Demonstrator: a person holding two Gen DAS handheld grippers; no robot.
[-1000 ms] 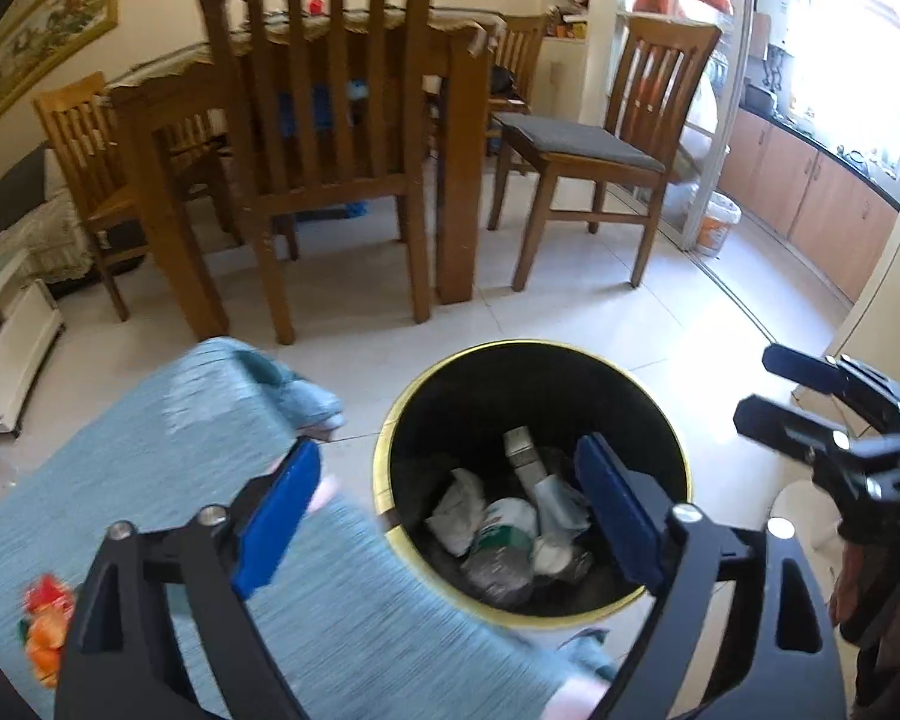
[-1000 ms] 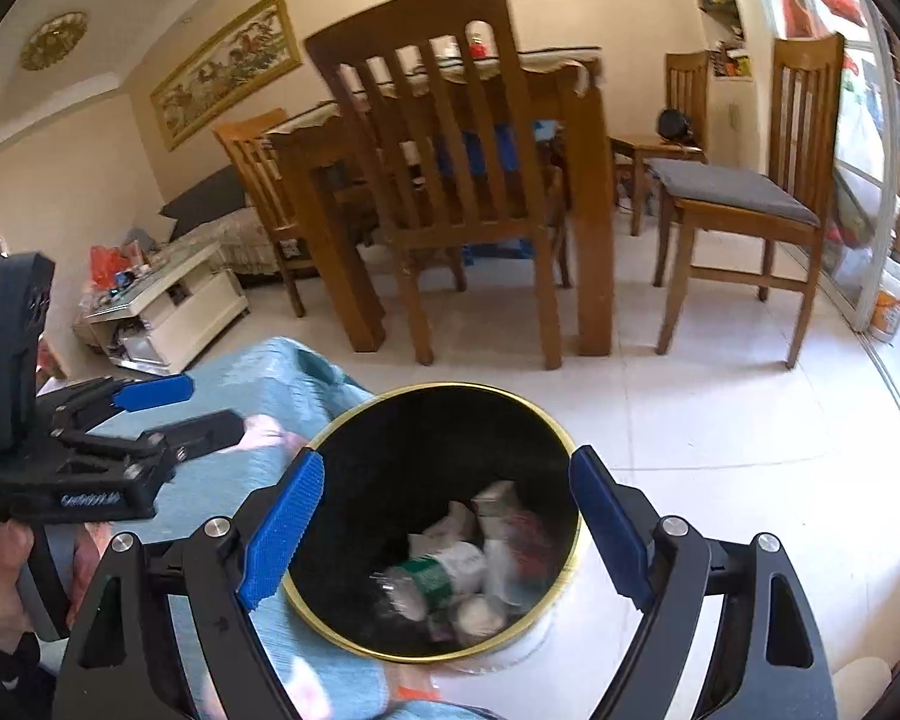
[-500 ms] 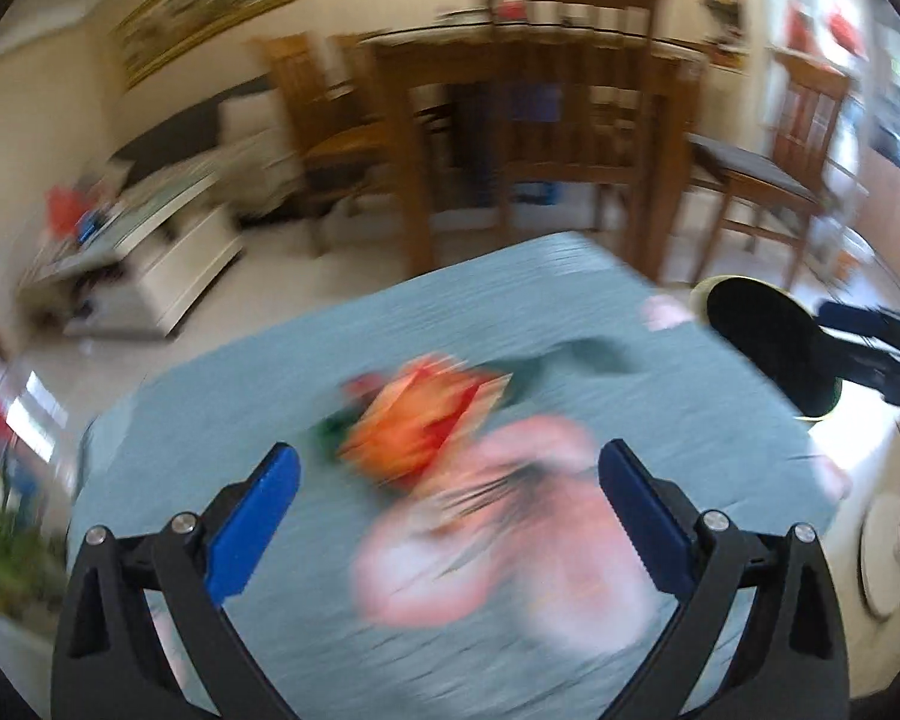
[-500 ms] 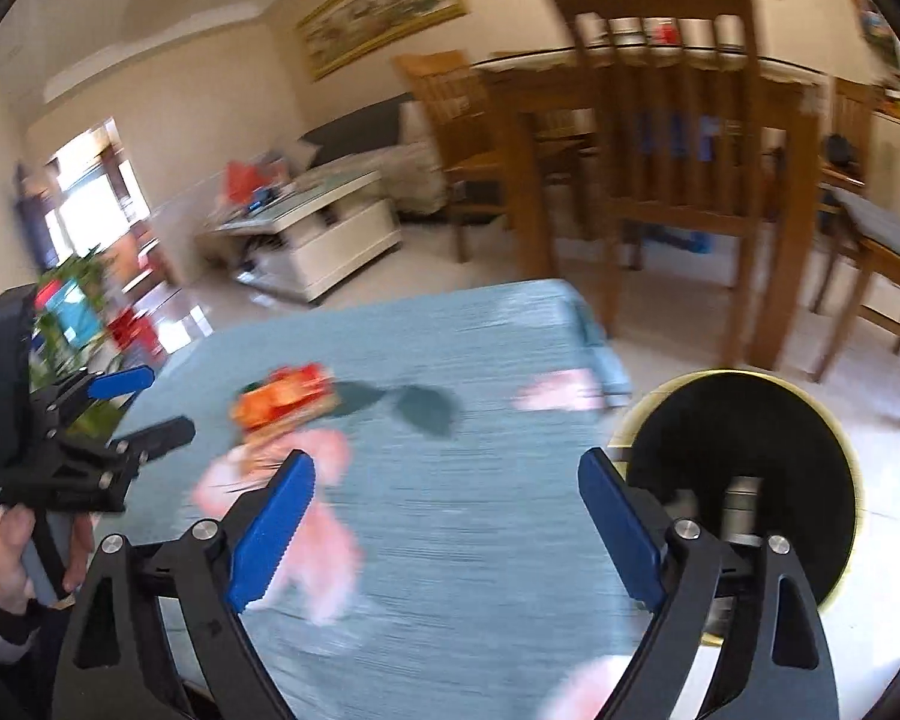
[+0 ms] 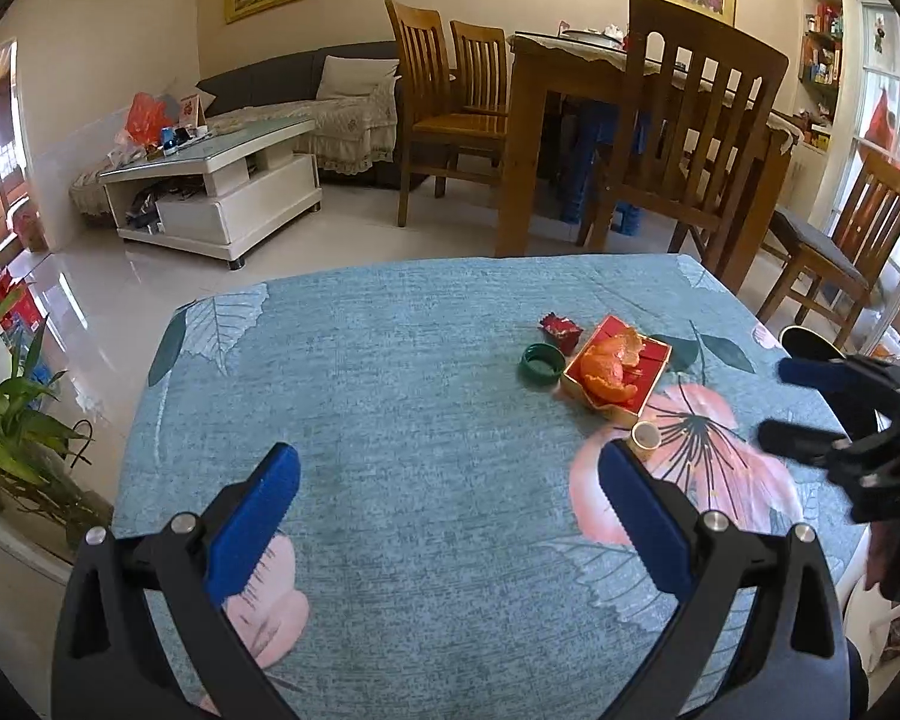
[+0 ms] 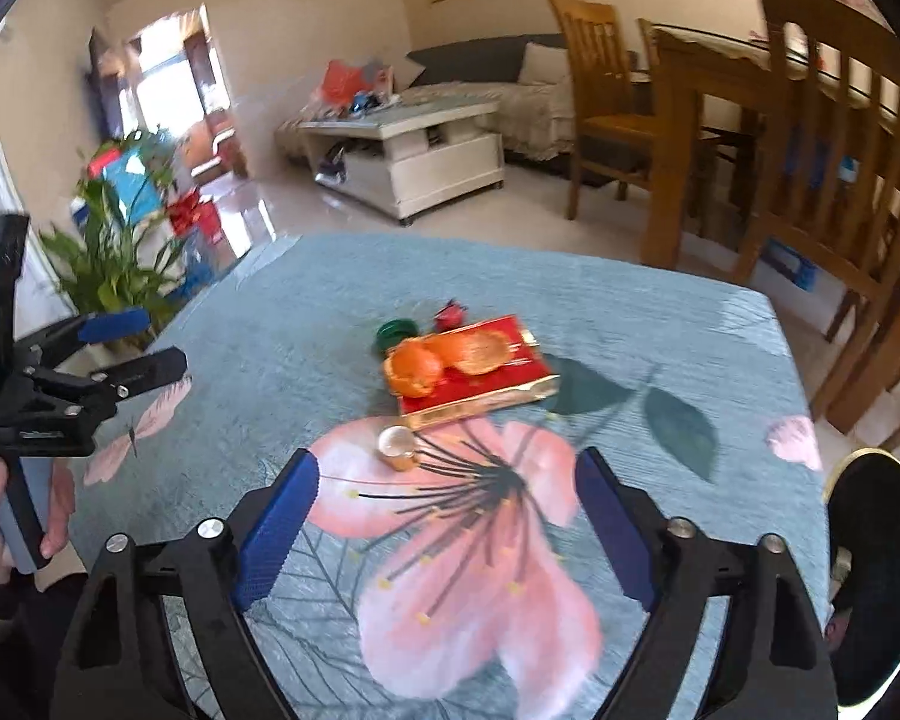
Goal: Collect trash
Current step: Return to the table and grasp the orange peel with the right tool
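A red and gold box (image 5: 648, 373) (image 6: 498, 387) lies on the blue flowered tablecloth (image 5: 390, 396) with orange peel (image 5: 609, 369) (image 6: 417, 367) on it. A green cap (image 5: 540, 363) (image 6: 395, 331), a red wrapper (image 5: 561, 329) (image 6: 450, 317) and a small white cup (image 5: 647, 438) (image 6: 397, 447) lie around it. My left gripper (image 5: 447, 510) (image 6: 132, 342) is open and empty, left of the trash. My right gripper (image 6: 447, 522) (image 5: 792, 402) is open and empty, just short of the cup. The black bin (image 6: 876, 588) (image 5: 807, 341) stands beside the table's right edge.
Wooden chairs (image 5: 690, 138) and a dining table (image 5: 546, 114) stand beyond the table. A white coffee table (image 5: 222, 180) and a sofa (image 5: 306, 84) are at the back left. A potted plant (image 5: 12, 420) (image 6: 114, 252) stands at the table's left.
Both grippers have swung left from over the bin to over the table. The trash on the cloth has come into view; the bin is now at the right edge. Both stay open.
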